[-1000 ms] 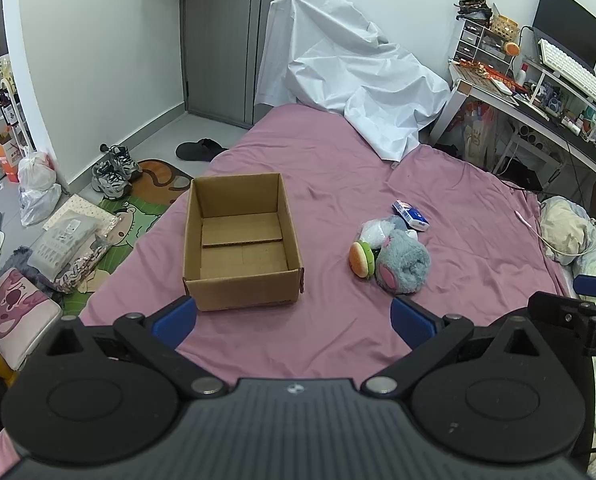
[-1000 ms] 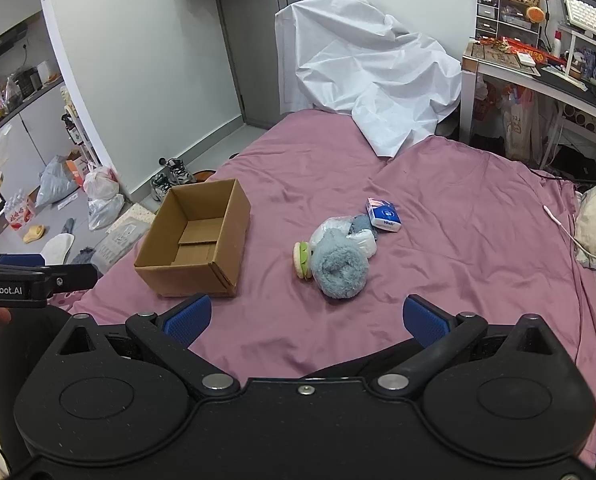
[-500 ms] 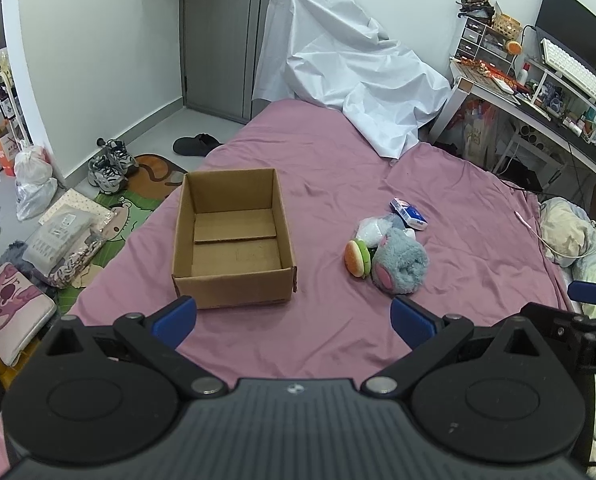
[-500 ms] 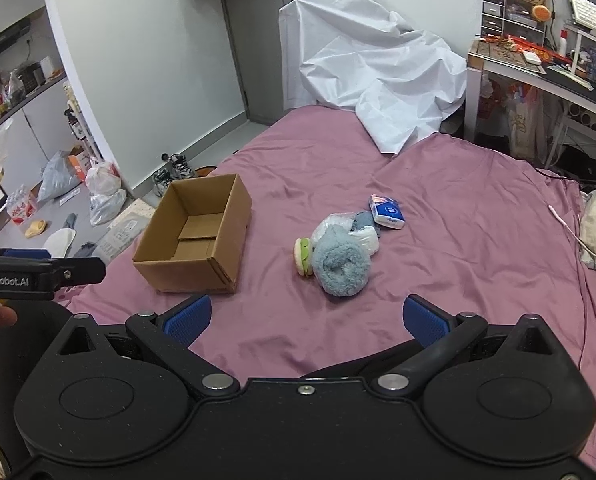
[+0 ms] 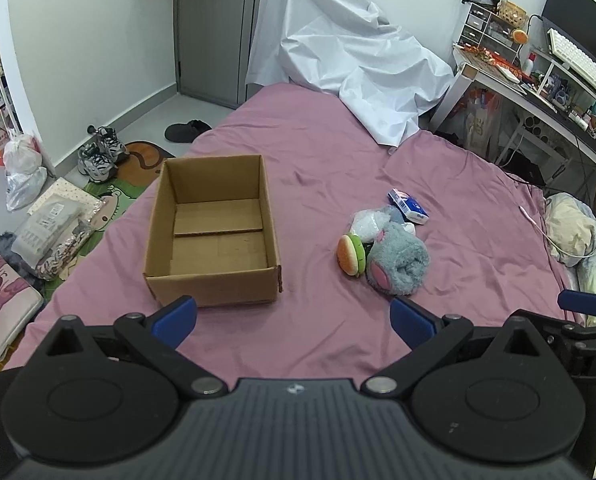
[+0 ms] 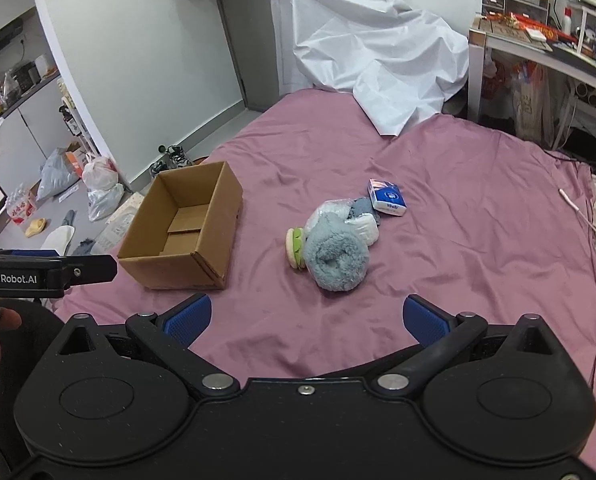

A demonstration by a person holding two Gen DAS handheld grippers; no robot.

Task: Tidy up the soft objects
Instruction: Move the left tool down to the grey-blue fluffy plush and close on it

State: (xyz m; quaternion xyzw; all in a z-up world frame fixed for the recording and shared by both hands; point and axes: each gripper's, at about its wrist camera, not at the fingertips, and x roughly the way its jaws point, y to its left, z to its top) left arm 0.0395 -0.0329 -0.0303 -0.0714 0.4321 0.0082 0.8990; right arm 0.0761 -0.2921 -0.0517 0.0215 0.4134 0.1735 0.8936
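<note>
Both wrist views high over the bed (image 5: 338, 152) — shared cardboard box (image 5: 214, 232).

Bare pink bed (image 5: 322, 184) sheet lies open between the cardboard box (image 5: 214, 232) and the toy pile (image 5: 386, 248), wide enough for a tool to pass; the box is open-topped with nothing inside. The white sheet (image 5: 358, 64) heaps over the bed's far end; the near edge lies bare.

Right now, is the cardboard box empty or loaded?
Empty. The cardboard box stands open-topped, bare floor flaps visible; nothing inside in either view.
</note>
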